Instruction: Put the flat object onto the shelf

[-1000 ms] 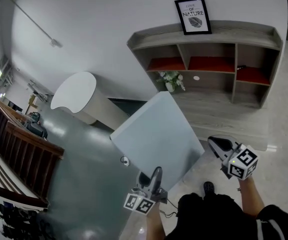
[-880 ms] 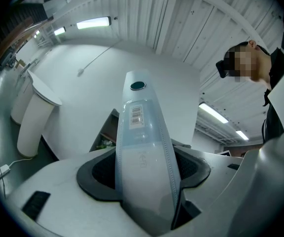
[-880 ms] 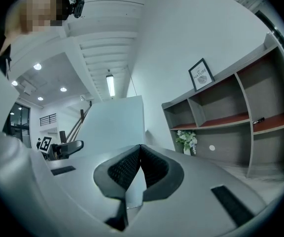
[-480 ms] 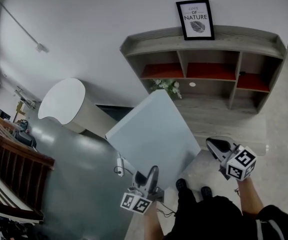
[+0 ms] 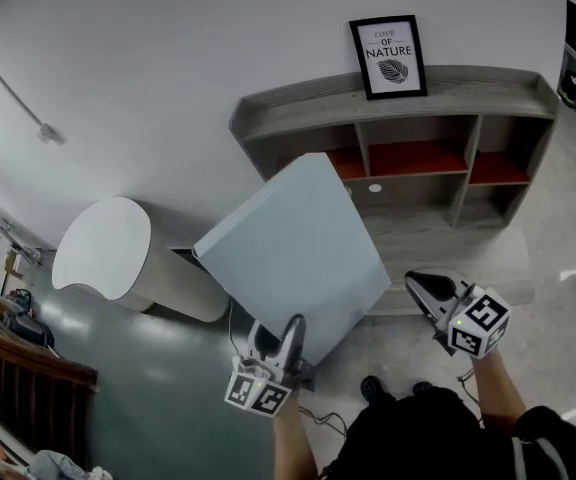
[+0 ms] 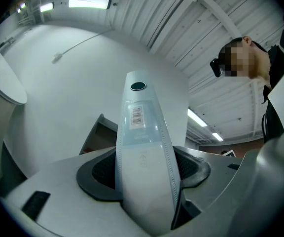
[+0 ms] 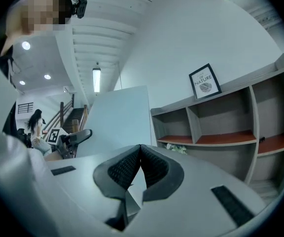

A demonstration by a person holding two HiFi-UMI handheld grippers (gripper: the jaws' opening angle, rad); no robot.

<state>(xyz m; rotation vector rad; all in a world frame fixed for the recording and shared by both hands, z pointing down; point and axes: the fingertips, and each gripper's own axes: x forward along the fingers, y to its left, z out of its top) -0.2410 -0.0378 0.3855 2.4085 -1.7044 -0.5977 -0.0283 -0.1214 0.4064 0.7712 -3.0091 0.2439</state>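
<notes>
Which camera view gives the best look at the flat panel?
The head view: the flat panel shows its whole broad face there, tilted. The left gripper view shows only its thin edge, clamped in the left tool. The right gripper view shows part of its face, left of the shelf.

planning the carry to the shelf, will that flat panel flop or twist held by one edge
Probably stiff: the panel juts flat from the left gripper. Likely light: one gripper alone carries it. Gripped at its edge, it may pivot.
</notes>
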